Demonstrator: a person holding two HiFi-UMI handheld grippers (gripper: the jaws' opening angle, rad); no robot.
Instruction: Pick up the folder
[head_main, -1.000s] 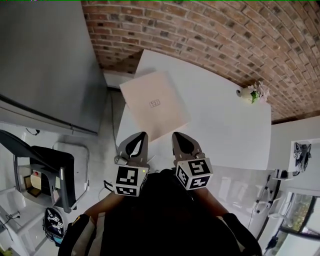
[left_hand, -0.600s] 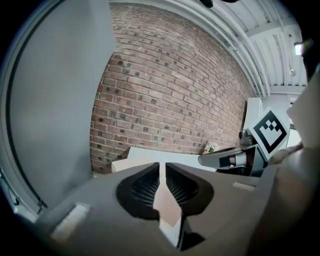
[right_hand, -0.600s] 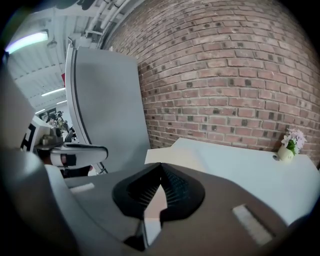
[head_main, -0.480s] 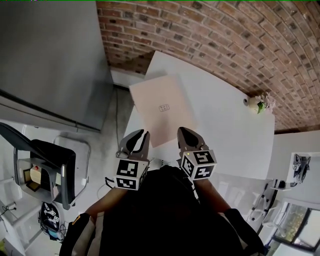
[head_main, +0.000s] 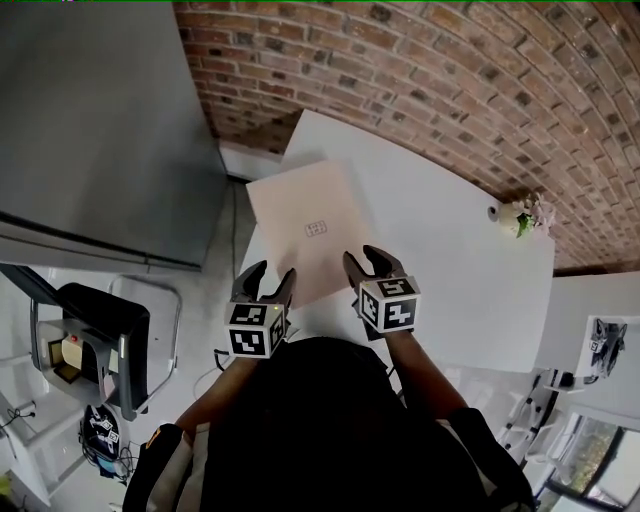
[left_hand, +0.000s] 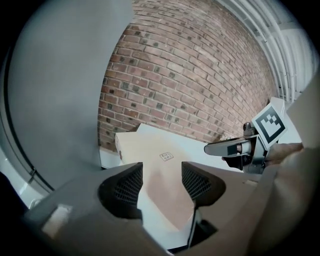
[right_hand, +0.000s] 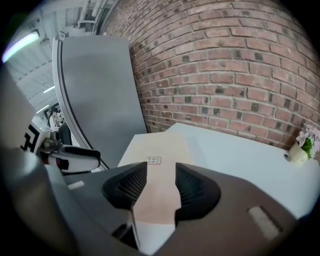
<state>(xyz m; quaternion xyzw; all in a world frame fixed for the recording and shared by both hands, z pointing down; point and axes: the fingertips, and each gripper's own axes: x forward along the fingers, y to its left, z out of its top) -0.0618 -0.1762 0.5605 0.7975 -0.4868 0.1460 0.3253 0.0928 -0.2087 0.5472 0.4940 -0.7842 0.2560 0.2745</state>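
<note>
A pale beige square folder (head_main: 312, 232) with a small printed label lies flat on the white table (head_main: 450, 260), at its left side, one corner over the table's left edge. My left gripper (head_main: 270, 282) hovers at the folder's near left corner, its jaws opening with nothing between them. My right gripper (head_main: 367, 265) hovers at the near right edge, also opening and holding nothing. In the left gripper view the folder (left_hand: 162, 162) shows beyond the gap of the left gripper (left_hand: 162, 182). The right gripper view shows the folder (right_hand: 157, 172) beyond the right gripper (right_hand: 161, 187).
A brick wall (head_main: 450, 90) runs behind the table. A small white pot with flowers (head_main: 515, 215) stands at the table's far right. A tall grey panel (head_main: 90, 120) is at the left, with a black chair (head_main: 100, 330) on the floor below it.
Both grippers have come down and forward to the folder's near edge. Their jaws, shut before, now stand apart.
</note>
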